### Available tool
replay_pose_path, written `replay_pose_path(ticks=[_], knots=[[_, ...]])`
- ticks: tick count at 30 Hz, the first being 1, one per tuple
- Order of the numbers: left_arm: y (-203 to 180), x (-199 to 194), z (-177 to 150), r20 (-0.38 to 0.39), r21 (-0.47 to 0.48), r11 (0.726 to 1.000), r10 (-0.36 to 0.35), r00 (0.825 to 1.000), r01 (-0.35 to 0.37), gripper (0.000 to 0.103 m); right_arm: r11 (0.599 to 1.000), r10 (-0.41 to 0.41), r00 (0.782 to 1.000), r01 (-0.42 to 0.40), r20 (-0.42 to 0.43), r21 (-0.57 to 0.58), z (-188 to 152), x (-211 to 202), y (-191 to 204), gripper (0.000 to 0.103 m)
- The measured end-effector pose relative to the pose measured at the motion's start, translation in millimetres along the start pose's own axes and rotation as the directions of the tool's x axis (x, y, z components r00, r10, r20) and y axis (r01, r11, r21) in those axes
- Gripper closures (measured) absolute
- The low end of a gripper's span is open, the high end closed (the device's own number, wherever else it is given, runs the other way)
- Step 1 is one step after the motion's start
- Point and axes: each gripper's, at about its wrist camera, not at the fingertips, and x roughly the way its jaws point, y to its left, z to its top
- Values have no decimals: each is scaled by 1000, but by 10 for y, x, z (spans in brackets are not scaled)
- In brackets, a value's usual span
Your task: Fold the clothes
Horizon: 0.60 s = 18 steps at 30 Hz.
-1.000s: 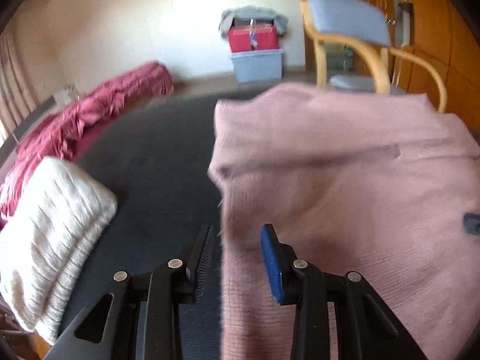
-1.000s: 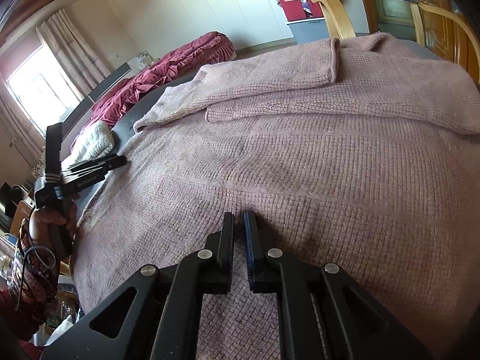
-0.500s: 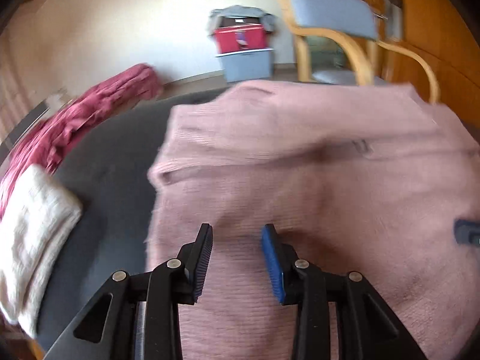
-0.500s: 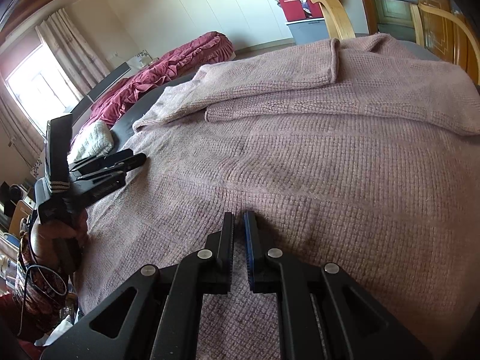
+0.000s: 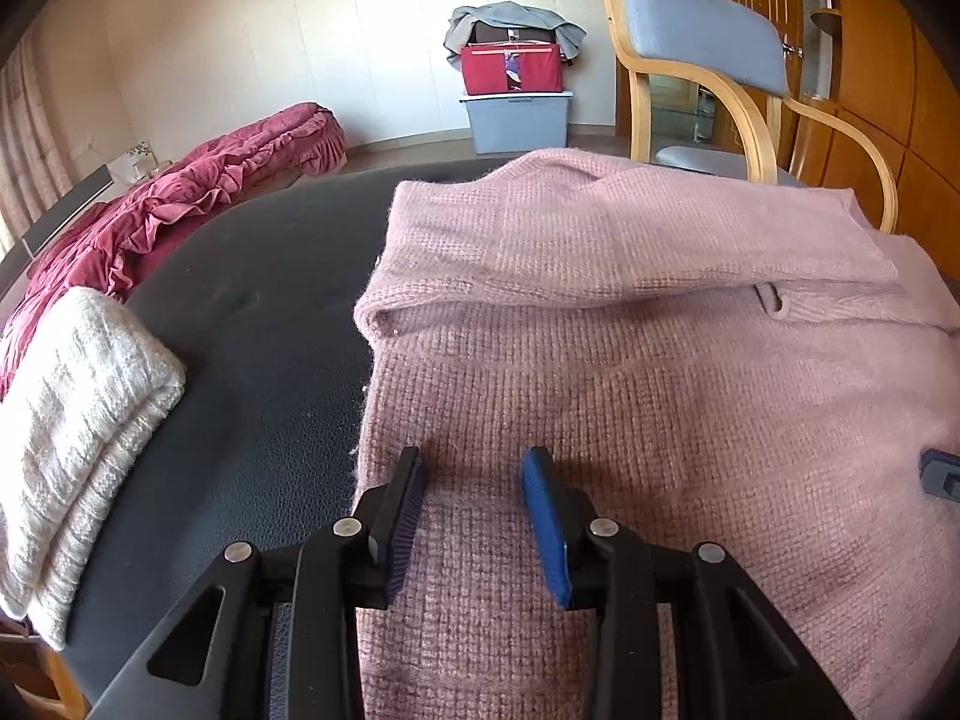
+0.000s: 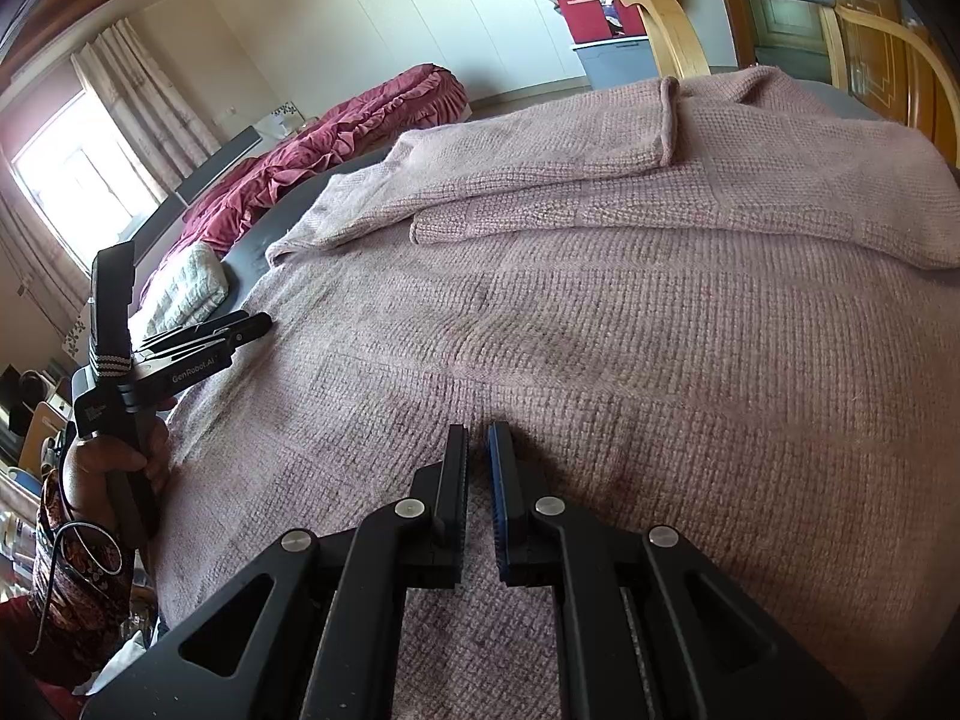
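Knit, cream: a folded white knit (image 5: pixel 78 420) lies at 9 o'clock from my left gripper, on the dark tabletop (image 5: pixel 252 312), apart from the pink one.
Left gripper (image 5: pixel 474 480): jaws stand wide apart, holding nothing; the tips sit over the left hem edge of the pink sweater (image 5: pixel 630 360).
Pink sweater, place: spread flat on the dark tabletop, sleeves (image 6: pixel 540 180) already laid across the chest at 12 o'clock.
Long axis: I read it as running 6 to 12 from both grippers, hem nearest me.
Right gripper (image 6: pixel 478 438): fingers nearly together, a narrow slot between; knit bunches there, so I judge it pinches the hem.
Nearer hand: my left is closer to the free left edge; a lengthwise fold would carry hem toward 12.
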Motion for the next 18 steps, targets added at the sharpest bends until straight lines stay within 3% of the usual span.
replay_pose_path(ticks=[3, 13, 18], knots=[[11, -11, -15, -3, 12, 1000, 1, 1000, -1, 68, 1000, 3, 1000, -3, 0, 2, -1, 1, -6, 96], [-233, -337, -149, 13, 66, 990, -124, 992, 123, 68, 1000, 4, 1000, -4, 1, 5, 1, 10, -18, 96], [-360, -395, -452, 62, 222, 971, -106, 992, 90, 67, 1000, 8, 1000, -8, 1, 9, 1, 12, -20, 96]])
